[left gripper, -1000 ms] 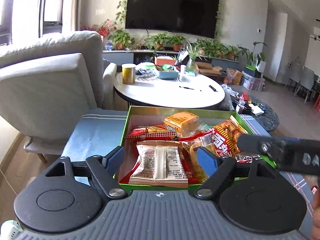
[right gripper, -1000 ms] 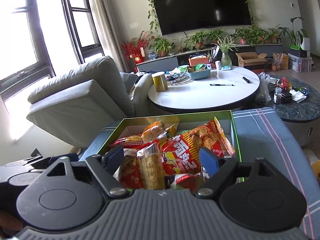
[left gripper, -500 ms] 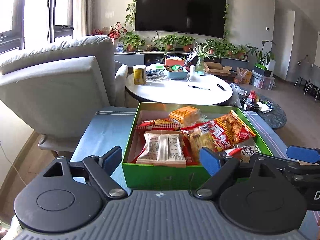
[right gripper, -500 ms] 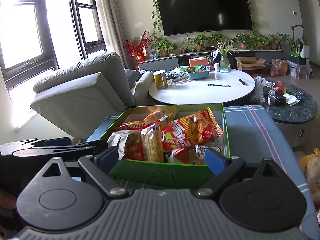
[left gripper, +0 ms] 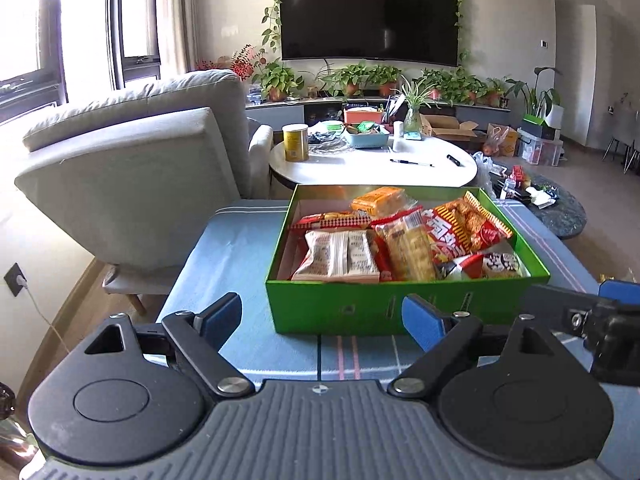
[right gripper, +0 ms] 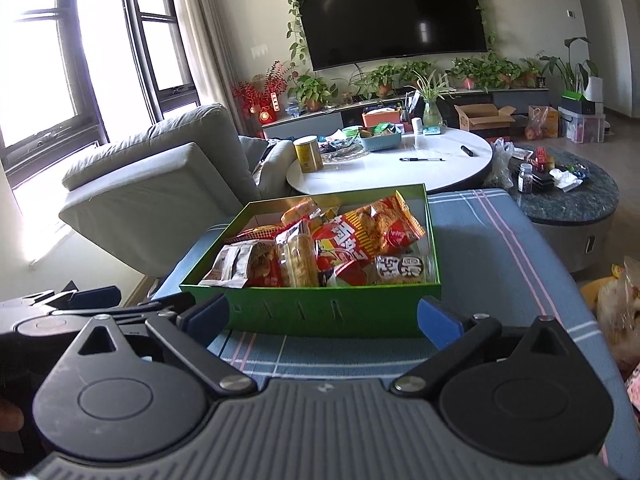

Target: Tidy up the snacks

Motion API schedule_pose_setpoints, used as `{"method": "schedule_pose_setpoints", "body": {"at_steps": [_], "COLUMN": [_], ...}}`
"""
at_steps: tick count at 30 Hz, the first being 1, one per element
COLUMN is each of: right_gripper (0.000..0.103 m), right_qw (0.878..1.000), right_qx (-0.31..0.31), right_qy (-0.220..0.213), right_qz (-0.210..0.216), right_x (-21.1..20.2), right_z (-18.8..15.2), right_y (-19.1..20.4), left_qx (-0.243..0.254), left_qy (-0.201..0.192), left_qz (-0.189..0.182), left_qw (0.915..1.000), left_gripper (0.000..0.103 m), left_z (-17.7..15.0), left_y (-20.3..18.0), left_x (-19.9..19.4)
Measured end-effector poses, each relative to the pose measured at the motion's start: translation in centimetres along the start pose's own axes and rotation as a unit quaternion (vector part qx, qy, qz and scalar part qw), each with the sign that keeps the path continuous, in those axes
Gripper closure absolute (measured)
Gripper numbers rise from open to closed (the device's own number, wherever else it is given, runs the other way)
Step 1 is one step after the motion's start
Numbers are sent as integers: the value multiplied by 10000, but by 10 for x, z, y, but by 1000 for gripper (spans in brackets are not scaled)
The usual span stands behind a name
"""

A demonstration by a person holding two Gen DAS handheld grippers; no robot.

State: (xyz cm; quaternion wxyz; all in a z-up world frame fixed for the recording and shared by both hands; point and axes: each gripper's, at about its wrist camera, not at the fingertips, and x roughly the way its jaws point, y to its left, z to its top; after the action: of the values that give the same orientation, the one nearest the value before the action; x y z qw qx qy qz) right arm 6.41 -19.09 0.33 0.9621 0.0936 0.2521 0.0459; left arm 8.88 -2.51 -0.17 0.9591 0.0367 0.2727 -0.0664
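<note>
Item: open green cardboard box [left gripper: 400,308], rectangular, sitting at centre frame in both views on a blue cloth-covered surface [left gripper: 240,248] with pink and white stripes. Contents are lying in a loose heap against one another:
- white-and-brown printed snack packet [left gripper: 338,256], lying flat at the box's lower left in the left wrist view;
- clear packet of pale yellow biscuits [left gripper: 408,248], lying just right of it and touching it;
- large red-and-yellow crisp bag [left gripper: 464,226], leaning toward the box's right wall;
- orange wrapped snack [left gripper: 380,200], sitting at the far end;
- small black-and-white patterned packet [right gripper: 404,270], lying in the near right corner.

Left gripper [left gripper: 322,316], black with blue pads: hovering at lower frame, short of the box's near wall, jaws standing wide apart and gripping nothing. It is also showing at the lower left edge of the right wrist view.

Right gripper [right gripper: 320,318], same make: hovering at lower frame before the same near wall, jaws spread wide, nothing between them. Its tip is showing at the lower right of the left wrist view.

Surroundings: grey upholstered armchair [left gripper: 132,184] standing at left; round white table [left gripper: 372,164] standing beyond the box, carrying a yellow cylindrical tin [left gripper: 295,142]; black wall-mounted television [left gripper: 368,20] hanging at upper centre, framed by trailing green vines.
</note>
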Motion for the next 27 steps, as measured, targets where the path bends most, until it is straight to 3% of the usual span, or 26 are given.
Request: {"method": "schedule_pose_setpoints", "body": {"at_steps": [27], "right_gripper": [25], "right_qw": [9997], "right_qx": [-44], "right_qy": [-237], "right_qz": [-49], "right_x": [-32], "right_z": [-10], "right_y": [4], "left_qx": [46], "left_qy": [-190], "left_qz": [-156], "left_qw": [9997], "left_gripper": [16], "left_z": [-11], "left_y": [-9], "left_x": [-37]}}
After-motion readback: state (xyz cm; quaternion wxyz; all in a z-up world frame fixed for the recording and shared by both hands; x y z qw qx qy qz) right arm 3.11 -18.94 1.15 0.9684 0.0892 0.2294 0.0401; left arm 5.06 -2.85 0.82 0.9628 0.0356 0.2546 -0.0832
